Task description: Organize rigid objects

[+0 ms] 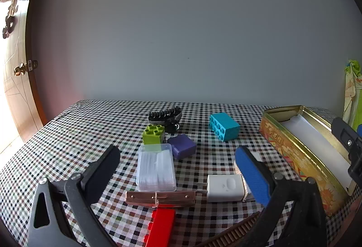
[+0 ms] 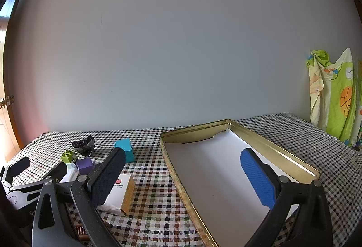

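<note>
Left wrist view: the left gripper (image 1: 178, 170) hangs over a checked worktop (image 1: 67, 133), jaws spread wide and empty, framing a clear plastic case (image 1: 156, 167) as if lining up a pick. Around it lie a green brick (image 1: 153, 133), purple block (image 1: 182, 145), teal brick (image 1: 224, 126), white adapter (image 1: 225, 188) and red brick (image 1: 161, 226), all loose. Right wrist view: the right gripper (image 2: 183, 179), also wide open and empty, hovers at the gold tin (image 2: 282, 154), which holds only a white liner, ready to receive them.
</note>
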Demonstrator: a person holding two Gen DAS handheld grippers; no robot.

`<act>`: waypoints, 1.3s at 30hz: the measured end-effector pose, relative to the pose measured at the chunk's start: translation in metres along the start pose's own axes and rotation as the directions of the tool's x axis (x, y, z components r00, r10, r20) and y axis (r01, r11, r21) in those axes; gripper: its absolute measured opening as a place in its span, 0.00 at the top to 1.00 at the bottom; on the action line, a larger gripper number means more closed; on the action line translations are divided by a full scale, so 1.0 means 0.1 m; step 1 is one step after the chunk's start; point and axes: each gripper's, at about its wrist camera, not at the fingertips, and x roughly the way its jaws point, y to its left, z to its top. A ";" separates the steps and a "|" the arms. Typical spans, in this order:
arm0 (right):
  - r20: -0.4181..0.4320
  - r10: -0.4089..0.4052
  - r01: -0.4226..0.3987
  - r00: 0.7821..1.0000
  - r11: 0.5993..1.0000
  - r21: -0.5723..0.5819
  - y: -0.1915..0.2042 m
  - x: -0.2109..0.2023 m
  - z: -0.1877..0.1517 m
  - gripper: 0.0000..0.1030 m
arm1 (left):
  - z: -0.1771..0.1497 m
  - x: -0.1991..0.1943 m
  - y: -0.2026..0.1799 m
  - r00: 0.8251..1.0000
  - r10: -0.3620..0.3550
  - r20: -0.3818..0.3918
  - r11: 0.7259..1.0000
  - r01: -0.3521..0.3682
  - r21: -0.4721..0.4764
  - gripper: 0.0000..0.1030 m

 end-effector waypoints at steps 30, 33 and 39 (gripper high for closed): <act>-0.016 0.033 -0.033 0.999 0.999 0.011 0.03 0.04 -0.04 0.00 | -0.01 -0.02 0.05 1.000 0.030 -0.004 1.000 -0.030 0.001 0.00; -0.026 0.044 -0.044 0.999 0.999 0.003 0.05 0.04 -0.05 0.00 | -0.02 -0.02 0.07 0.999 0.039 -0.007 0.999 -0.039 -0.004 0.00; -0.056 0.086 -0.088 0.995 0.996 -0.030 0.15 0.08 -0.07 0.00 | -0.03 -0.02 0.08 0.999 0.044 -0.025 0.999 -0.045 -0.005 0.00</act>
